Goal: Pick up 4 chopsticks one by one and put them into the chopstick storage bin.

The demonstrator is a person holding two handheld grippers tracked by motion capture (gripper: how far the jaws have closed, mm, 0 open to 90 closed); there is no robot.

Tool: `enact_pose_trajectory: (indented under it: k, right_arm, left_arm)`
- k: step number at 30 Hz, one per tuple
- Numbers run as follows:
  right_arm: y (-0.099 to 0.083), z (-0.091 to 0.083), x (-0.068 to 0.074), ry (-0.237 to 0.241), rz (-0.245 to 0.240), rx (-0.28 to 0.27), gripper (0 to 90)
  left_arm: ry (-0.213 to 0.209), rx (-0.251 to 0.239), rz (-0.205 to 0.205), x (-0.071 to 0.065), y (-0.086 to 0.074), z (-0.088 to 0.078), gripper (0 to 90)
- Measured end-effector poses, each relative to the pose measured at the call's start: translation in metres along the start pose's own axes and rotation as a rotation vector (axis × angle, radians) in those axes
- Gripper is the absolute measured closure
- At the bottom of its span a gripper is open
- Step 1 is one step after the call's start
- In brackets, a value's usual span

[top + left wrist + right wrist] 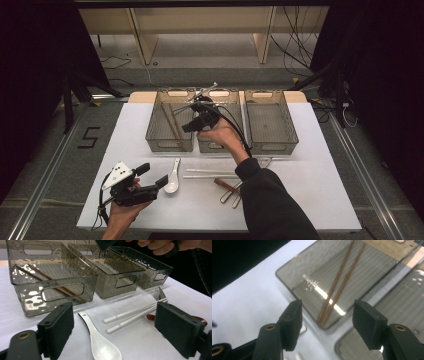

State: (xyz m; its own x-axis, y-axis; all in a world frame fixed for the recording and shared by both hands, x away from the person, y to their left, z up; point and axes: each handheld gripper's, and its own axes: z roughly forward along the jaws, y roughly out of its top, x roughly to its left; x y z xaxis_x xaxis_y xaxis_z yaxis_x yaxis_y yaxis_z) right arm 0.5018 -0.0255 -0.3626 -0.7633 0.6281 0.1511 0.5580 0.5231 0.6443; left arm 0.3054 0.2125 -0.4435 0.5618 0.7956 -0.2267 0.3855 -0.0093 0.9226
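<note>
Hovering above the bins in the high view, the right gripper (196,121) holds nothing, jaws spread. The left gripper (113,333) (jaws wide too) frames the white spoon (101,345) on the table, likely next. The right gripper view shows brown chopsticks (337,287) lying in the left bin (287,281).

A white table (150,210) carries the things. Three smoky clear bins stand in a row along its far half: the left bin (170,120) at about 11 o'clock, holding two brown chopsticks (171,122), the middle bin (218,144) at 12 o'clock, the right bin (270,122) at 1 o'clock. Nearer, at about 6 o'clock, a white spoon (173,177) lies on the surface; just beside it, toward 3 o'clock, lie white chopsticks (207,173), a brown spoon (226,185) and a fork (157,293).
</note>
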Motion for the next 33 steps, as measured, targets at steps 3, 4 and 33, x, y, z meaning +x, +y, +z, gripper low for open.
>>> enact_pose_trajectory:
  k: [3,4,33]
  right_arm:
    - [-0.008,-0.012,0.006,0.018,-0.049,-0.005,38.4]
    - [-0.011,-0.016,0.008,0.021,-0.07,0.0,38.0]
    - [-0.087,-0.025,0.008,0.009,-0.224,0.138,34.5]
  left_arm:
    - [0.002,0.001,0.004,0.0,0.0,0.0,15.5]
    - [0.003,0.001,0.002,0.0,0.0,0.0,15.5]
    - [0.004,0.004,0.007,0.0,0.0,-0.001,15.5]
